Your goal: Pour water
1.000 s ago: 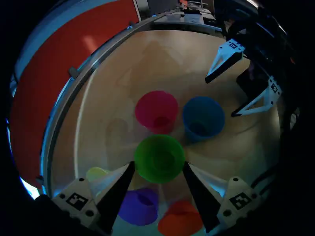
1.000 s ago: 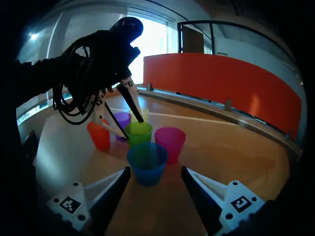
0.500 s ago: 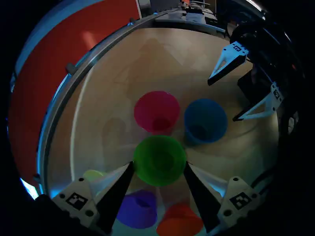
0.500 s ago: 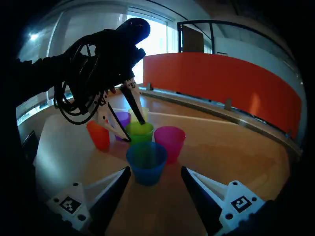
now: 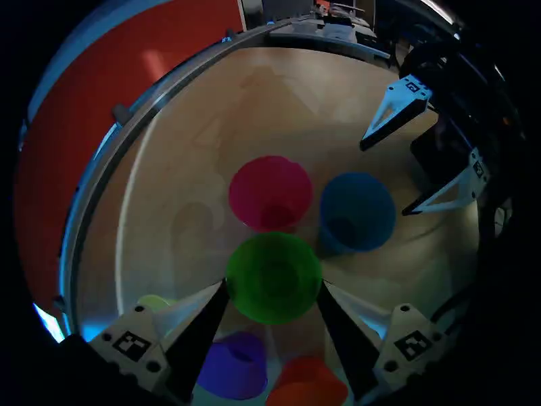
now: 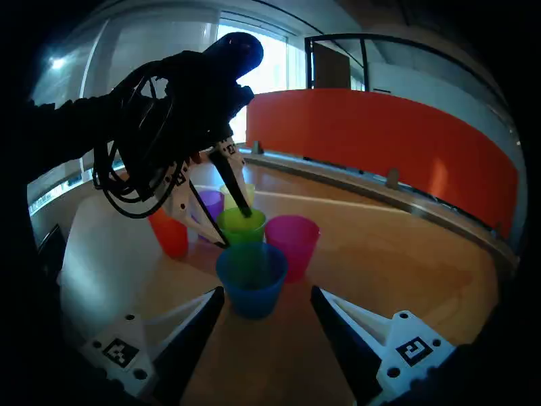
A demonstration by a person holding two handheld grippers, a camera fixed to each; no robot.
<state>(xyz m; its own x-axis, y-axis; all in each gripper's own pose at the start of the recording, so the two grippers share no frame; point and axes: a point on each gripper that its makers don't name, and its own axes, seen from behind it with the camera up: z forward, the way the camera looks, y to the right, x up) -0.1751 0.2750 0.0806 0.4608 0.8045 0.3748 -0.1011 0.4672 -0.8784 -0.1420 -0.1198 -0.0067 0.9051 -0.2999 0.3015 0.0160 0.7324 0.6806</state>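
The left gripper (image 5: 272, 283) pinches the green cup (image 5: 274, 277), one finger pressed to each side of its rim, on the round wooden table (image 5: 203, 135). Just beyond it stand the pink cup (image 5: 270, 193) and the blue cup (image 5: 357, 213), crowding close. Nearer the camera, the purple cup (image 5: 233, 355), orange cup (image 5: 308, 386) and yellow cup (image 5: 155, 302) sit partly hidden behind the fingers. In the right gripper view, the right gripper (image 6: 267, 291) has its fingers spread, with the blue cup between them and ahead. A dark gloved hand (image 6: 189, 115) with looped cables (image 6: 128, 169) holds the left gripper over the cluster. An orange panel (image 6: 406, 142) runs behind the table. Whether any cup holds water cannot be told.
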